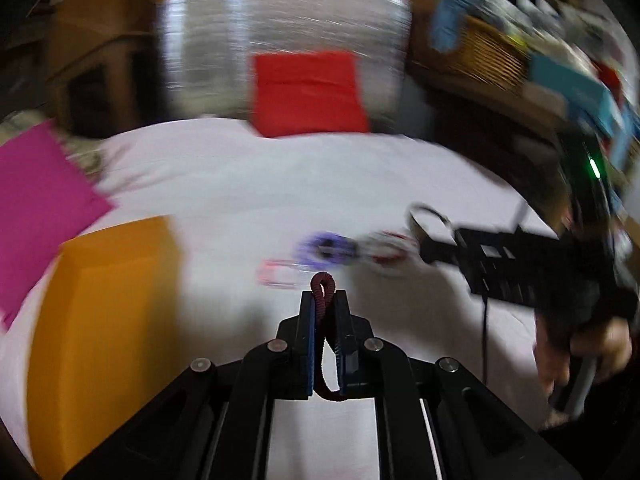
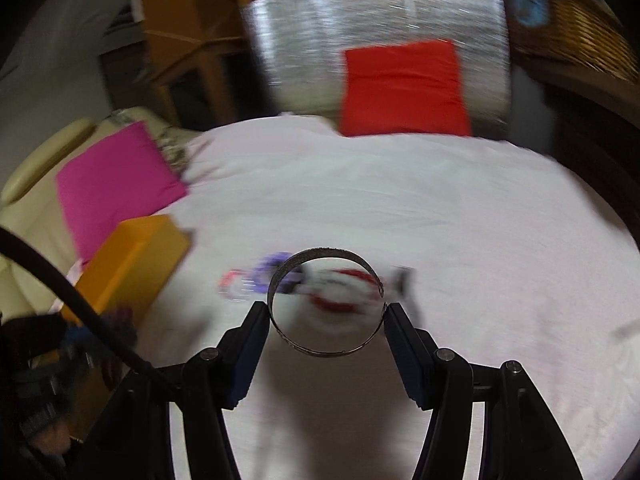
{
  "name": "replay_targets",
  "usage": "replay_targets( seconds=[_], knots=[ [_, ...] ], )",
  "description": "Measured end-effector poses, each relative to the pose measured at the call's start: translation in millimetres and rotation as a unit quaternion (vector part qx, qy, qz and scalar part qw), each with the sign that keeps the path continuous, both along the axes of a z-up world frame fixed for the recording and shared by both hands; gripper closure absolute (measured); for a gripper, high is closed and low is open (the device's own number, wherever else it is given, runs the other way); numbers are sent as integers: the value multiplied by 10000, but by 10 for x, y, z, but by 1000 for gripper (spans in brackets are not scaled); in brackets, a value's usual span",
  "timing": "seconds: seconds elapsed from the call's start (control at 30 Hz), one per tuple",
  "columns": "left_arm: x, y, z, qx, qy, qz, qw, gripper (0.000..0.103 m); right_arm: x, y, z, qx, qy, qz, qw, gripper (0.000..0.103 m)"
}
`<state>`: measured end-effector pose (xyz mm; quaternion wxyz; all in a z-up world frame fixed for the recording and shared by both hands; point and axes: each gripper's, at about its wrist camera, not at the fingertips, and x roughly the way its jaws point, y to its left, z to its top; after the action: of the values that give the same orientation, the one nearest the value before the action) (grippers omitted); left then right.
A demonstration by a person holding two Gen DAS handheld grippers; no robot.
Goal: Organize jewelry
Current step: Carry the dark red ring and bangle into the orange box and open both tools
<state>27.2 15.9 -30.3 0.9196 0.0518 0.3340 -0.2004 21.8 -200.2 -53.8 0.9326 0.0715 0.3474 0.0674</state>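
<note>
My left gripper [image 1: 324, 304] is shut on a dark red cord bracelet [image 1: 322, 286] that loops out past the fingertips, above the white cloth. My right gripper [image 2: 326, 310] is shut on a thin metal bangle [image 2: 325, 300], pressed between the two pads; it also shows in the left wrist view [image 1: 424, 220]. On the cloth lie blurred pieces: a purple bracelet [image 1: 324, 246], a red and white bangle [image 1: 386, 248] and a pink one [image 1: 280, 274]. An orange box [image 1: 104, 312] stands at the left, also in the right wrist view [image 2: 132, 264].
A white cloth [image 1: 248, 184] covers the table. A magenta cloth [image 1: 40, 208] lies at the far left and a red cloth [image 1: 308, 92] at the back. A wicker basket [image 1: 488, 56] and shelf clutter stand at the back right.
</note>
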Motion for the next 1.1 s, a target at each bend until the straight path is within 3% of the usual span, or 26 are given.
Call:
replay_targets(
  seconds=[0.07, 0.17, 0.3, 0.47, 0.7, 0.97, 1.03, 1.1],
  knots=[
    [2, 256, 65, 12, -177, 524, 9985, 94, 52, 236, 6, 5, -3, 237, 9997, 40],
    [-79, 739, 81, 13, -325, 1412, 9895, 94, 100, 659, 31, -106, -43, 589, 9982, 40],
    [-145, 1237, -73, 68, -249, 2496, 9680, 94, 97, 1194, 102, -145, -229, 1079, 9938, 40],
    [-193, 1744, -319, 158, 63, 3350, 9421, 94, 161, 1778, 95, 237, -363, 1387, 9894, 40],
    [-204, 2234, -620, 24, 702, 3849, 9203, 94, 272, 2474, -121, 53, -270, 1725, 9846, 40],
    [-139, 2445, -753, 18, 1072, 4206, 9009, 92, 266, 2725, -255, -186, -277, 1883, 9816, 39],
    [-166, 2472, -737, 19, 1065, 4274, 8977, 83, 266, 2763, -261, -226, -269, 1908, 9810, 37],
    [-184, 2491, -723, -62, 1085, 4272, 8976, 81, 262, 2771, -257, -174, -232, 1917, 9810, 32]
  ],
)
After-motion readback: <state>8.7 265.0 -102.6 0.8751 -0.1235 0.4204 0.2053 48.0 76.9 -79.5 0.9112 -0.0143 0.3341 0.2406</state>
